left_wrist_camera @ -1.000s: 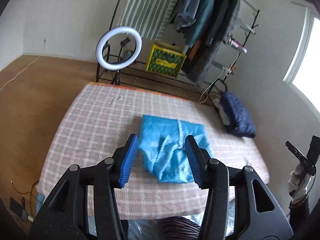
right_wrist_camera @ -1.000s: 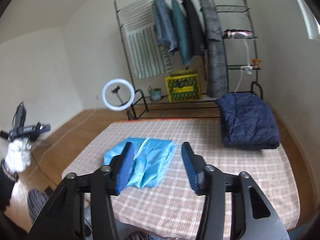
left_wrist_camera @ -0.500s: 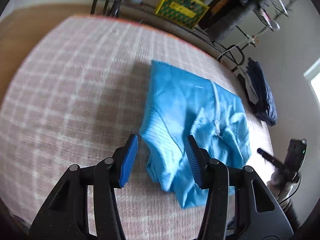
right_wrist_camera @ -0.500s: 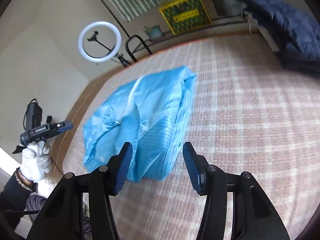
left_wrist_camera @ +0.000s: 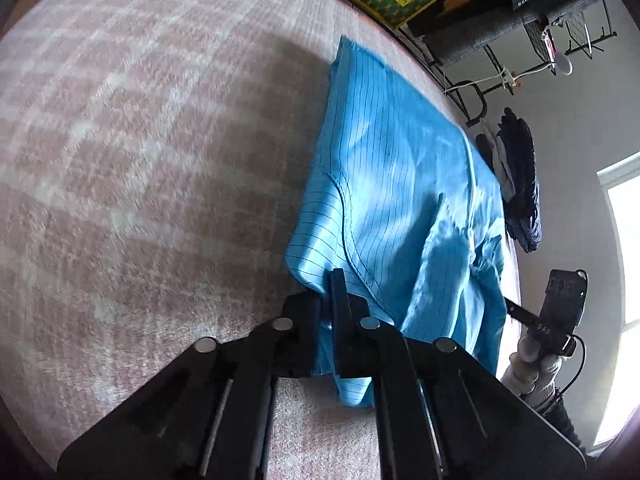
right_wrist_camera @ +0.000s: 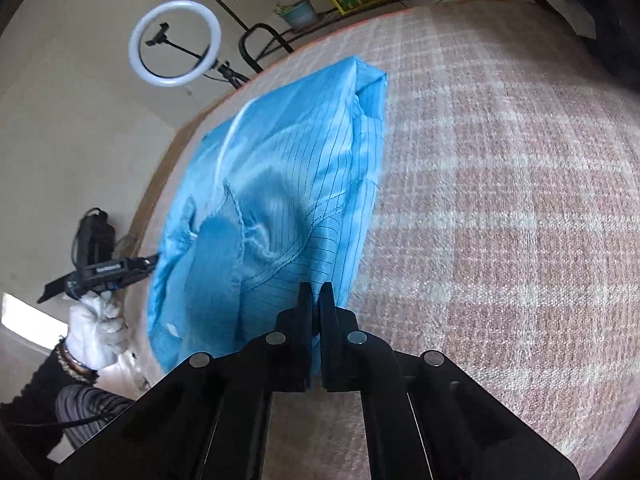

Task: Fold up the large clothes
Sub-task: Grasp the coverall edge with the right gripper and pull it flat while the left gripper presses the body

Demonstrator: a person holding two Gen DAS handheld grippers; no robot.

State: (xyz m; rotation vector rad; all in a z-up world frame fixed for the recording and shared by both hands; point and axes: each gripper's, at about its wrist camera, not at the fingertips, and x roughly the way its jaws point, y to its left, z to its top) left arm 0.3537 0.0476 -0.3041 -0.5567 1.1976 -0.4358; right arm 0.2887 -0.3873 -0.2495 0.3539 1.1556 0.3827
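While the blue garment [left_wrist_camera: 392, 184] lay on the checked blanket [left_wrist_camera: 140, 140], both grippers pinched its near edge. Left gripper [left_wrist_camera: 330, 292] & right gripper [right_wrist_camera: 316, 300] were clamped on cloth.

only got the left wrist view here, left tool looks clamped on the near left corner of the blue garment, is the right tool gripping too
Observer: Yes. The right tool is shut on the blue garment at its near right corner.
Operator: anything lying on the cloth to the right of the garment
Observer: No, that stretch of the plaid cloth beside the garment is bare.
Operator: whats beyond the far left side of the bed
Observer: A lit ring light on a stand, with a small potted plant on the floor further along.
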